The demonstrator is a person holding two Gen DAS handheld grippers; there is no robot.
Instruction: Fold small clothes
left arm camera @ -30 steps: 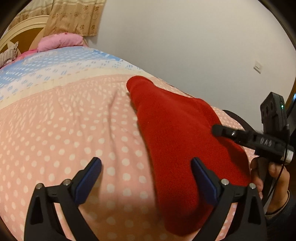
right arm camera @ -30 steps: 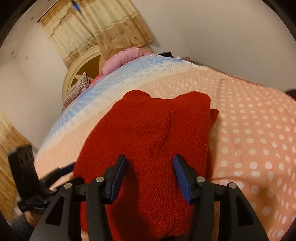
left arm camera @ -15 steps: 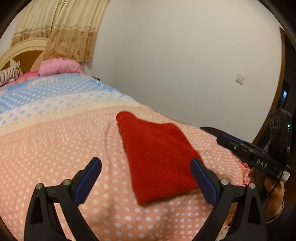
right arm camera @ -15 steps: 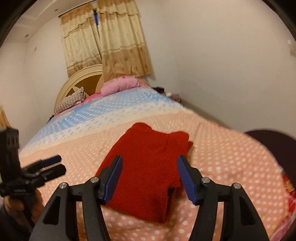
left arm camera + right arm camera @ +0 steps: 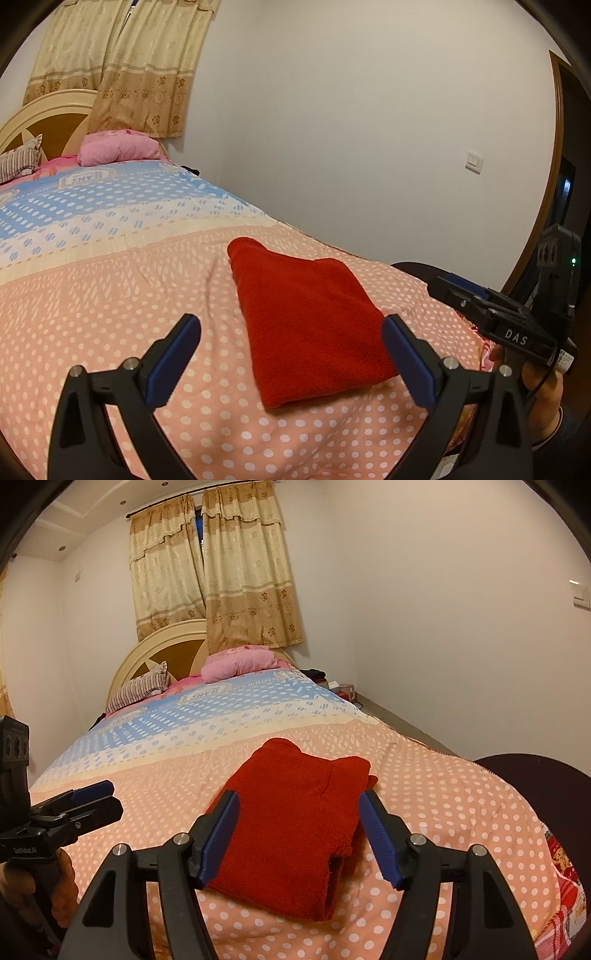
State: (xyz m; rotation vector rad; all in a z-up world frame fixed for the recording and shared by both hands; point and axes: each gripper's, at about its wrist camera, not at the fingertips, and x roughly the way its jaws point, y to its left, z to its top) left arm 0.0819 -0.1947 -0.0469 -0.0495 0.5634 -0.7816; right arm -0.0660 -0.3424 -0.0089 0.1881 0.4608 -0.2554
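- Folded red knitted garment [image 5: 295, 823]: lies flat on the peach polka-dot bedspread [image 5: 443, 805].
- Left gripper [image 5: 291, 354]: jaws spread wide, empty, above the bedspread.
- Right gripper [image 5: 298, 836]: jaws opening, nothing pinched.

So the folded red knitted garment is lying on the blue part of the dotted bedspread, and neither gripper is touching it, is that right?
Not quite. The folded red knitted garment lies on the pink part of the dotted bedspread; the blue band is farther up, toward the pillows, as the right wrist view shows. Neither the left gripper nor the right gripper, whose jaws are opening, touches it.
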